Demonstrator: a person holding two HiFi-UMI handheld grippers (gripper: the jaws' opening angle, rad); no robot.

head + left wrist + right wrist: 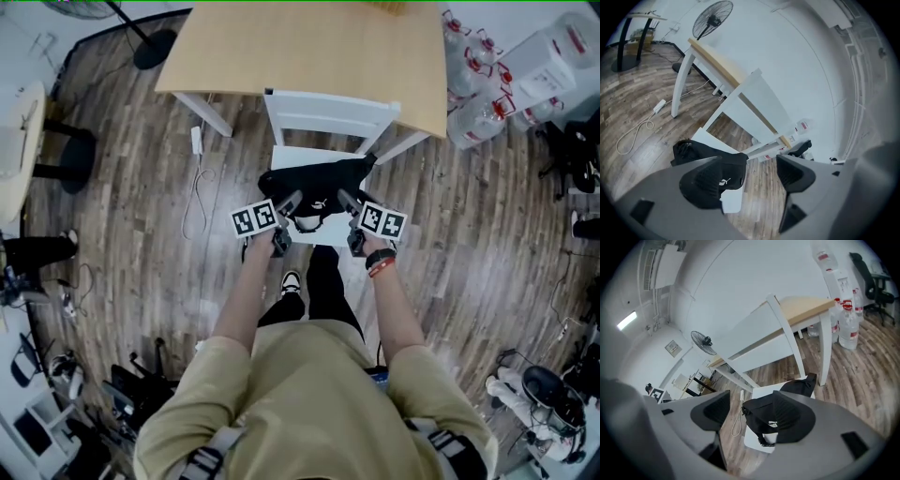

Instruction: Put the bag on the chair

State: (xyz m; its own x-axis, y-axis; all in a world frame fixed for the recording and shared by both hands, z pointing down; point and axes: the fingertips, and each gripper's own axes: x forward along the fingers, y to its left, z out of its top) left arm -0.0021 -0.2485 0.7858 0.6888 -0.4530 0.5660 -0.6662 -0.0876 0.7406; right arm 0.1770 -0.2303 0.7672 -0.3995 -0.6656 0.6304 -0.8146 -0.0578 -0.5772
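Observation:
A black bag (317, 180) lies slumped on the seat of a white chair (330, 111), with its strap hanging over the seat's near edge. My left gripper (291, 202) hovers open just above the bag's near left side. Mirroring it, my right gripper (346, 200) is open over the near right side. In the left gripper view the bag (699, 151) shows behind the left jaw, and only floor shows between the jaws of the gripper (751, 174). The right gripper view shows the bag (761, 412) on the seat (753, 442), partly behind the jaws of the gripper (749, 412).
A light wooden table (309, 47) stands right behind the chair. Large water bottles (480, 98) crowd the floor at the right. A white cable and adapter (197, 183) lie on the wood floor at the left, near a fan base (154, 47). The person's leg and shoe (292, 281) are below the seat.

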